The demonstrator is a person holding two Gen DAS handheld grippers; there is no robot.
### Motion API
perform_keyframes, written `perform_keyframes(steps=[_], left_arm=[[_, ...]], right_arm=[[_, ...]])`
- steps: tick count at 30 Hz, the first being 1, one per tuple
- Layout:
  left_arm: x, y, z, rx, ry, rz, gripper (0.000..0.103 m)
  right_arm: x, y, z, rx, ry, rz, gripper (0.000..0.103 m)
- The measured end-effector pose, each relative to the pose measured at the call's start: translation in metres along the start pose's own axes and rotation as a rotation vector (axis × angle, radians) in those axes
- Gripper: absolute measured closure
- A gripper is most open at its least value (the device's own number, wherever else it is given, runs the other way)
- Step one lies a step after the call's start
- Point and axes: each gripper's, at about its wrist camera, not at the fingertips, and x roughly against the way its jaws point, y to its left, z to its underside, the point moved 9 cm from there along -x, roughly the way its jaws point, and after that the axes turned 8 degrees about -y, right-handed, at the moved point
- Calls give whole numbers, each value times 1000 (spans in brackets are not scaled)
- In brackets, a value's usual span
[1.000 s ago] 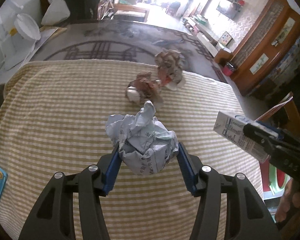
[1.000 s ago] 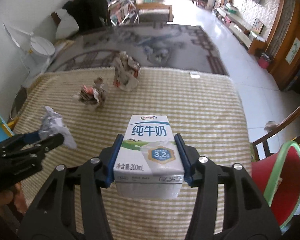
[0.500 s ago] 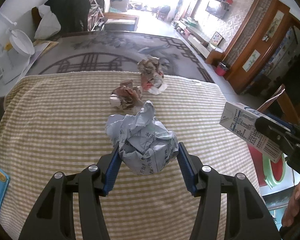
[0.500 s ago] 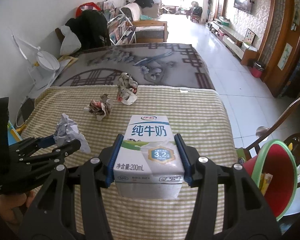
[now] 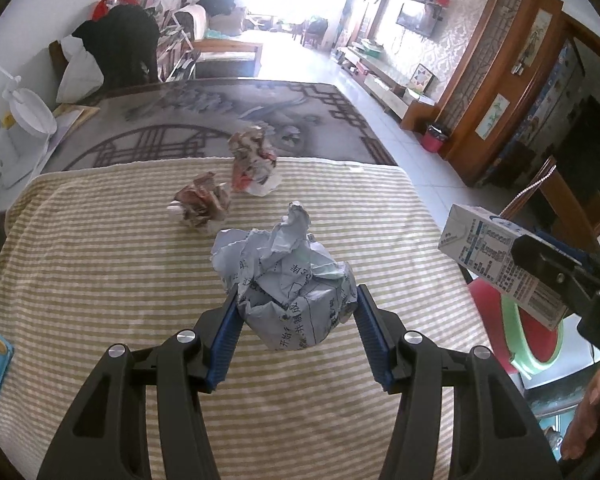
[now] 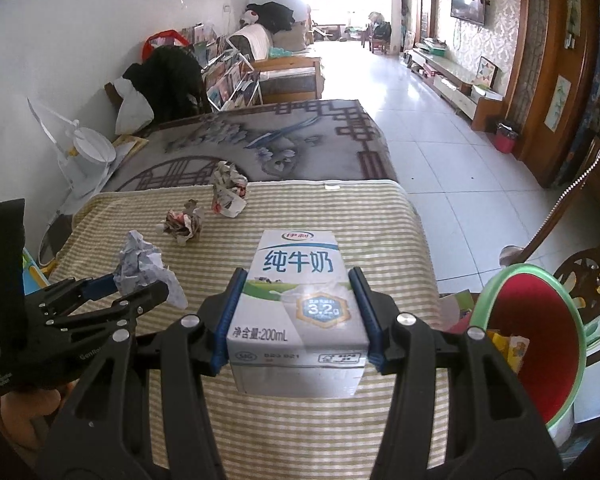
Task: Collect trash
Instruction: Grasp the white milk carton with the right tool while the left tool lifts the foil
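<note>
Here, both grippers carry trash above the striped tablecloth (image 5: 100,280).
Left gripper (image 5: 296,312) pinches a crumpled newspaper ball (image 5: 292,280); right gripper (image 6: 298,312) clamps a milk carton (image 6: 298,300) near the red bin (image 6: 540,344).

On the bench (image 6: 380,216), two crumpled paper wads (image 6: 184,224) (image 6: 228,188) lie side by side at the far edge; a bin (image 6: 540,344) stands right of the bench, a rug (image 6: 260,140) behind.

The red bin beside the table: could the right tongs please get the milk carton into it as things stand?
Probably yes: the red bin stands open-mouthed just right of the right tongs, which grip the milk carton, nothing between.
</note>
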Motion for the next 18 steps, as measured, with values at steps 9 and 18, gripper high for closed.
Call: perform_keyframes(steps=[9,18], left_arm=[[4,-40,-1,-7,-27,-10,51],[7,-82,-2,-27,-48,-6,51]], right_arm=[[18,-34,-1,-10,-19,-11,53],[34,-72,-3,-23,-44,-10,53]])
